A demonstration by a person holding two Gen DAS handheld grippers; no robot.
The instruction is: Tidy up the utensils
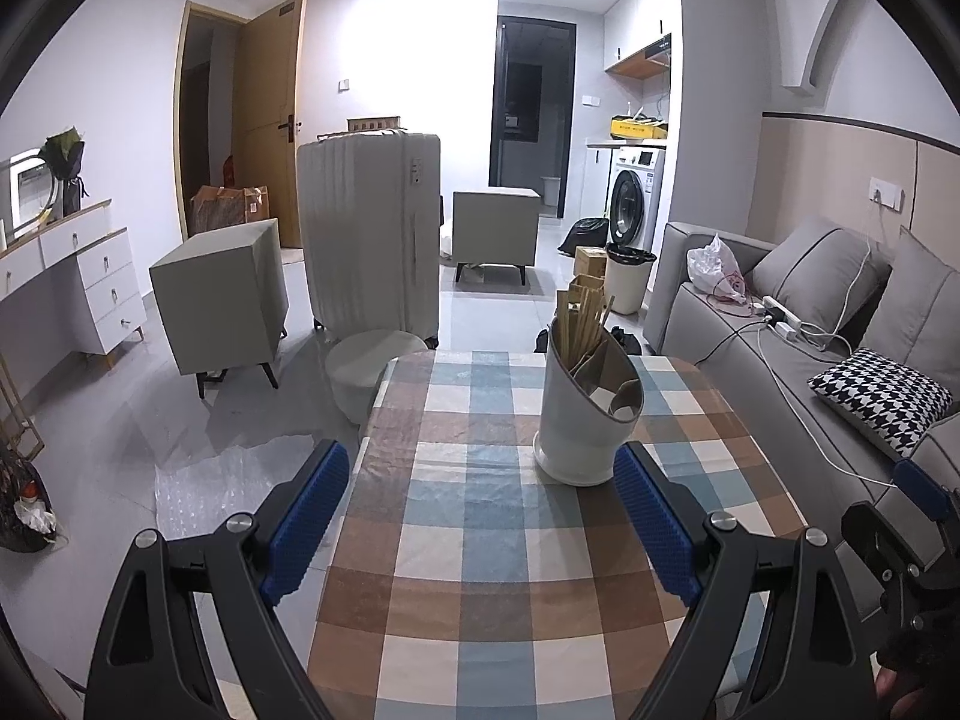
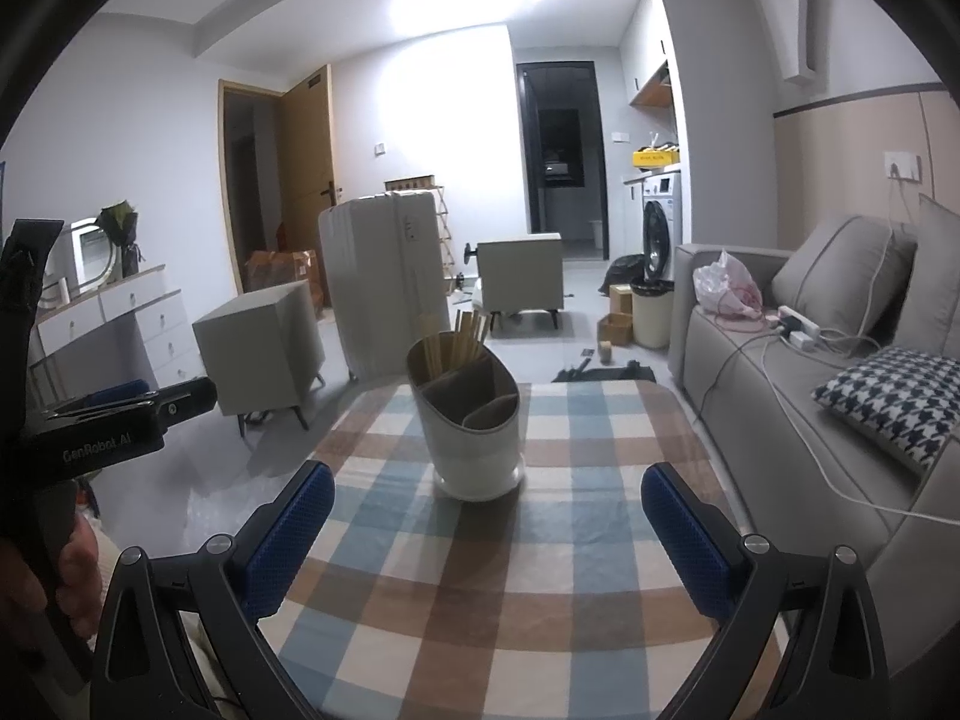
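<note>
The left gripper (image 1: 480, 522) hovers low over the checked desk (image 1: 480, 612), jaws wide and empty; ahead stands the white utensil holder (image 1: 585, 420), sticks (image 1: 579, 324) upright in its back compartment; the right gripper (image 2: 486, 531) waits likewise, jaws wide; no loose utensil shows, so check before reaching.

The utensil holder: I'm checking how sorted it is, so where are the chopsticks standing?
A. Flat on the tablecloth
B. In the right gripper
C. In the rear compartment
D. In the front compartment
C: the chopsticks stand bunched in the rear compartment of the utensil holder, farthest from the open grippers.
</note>
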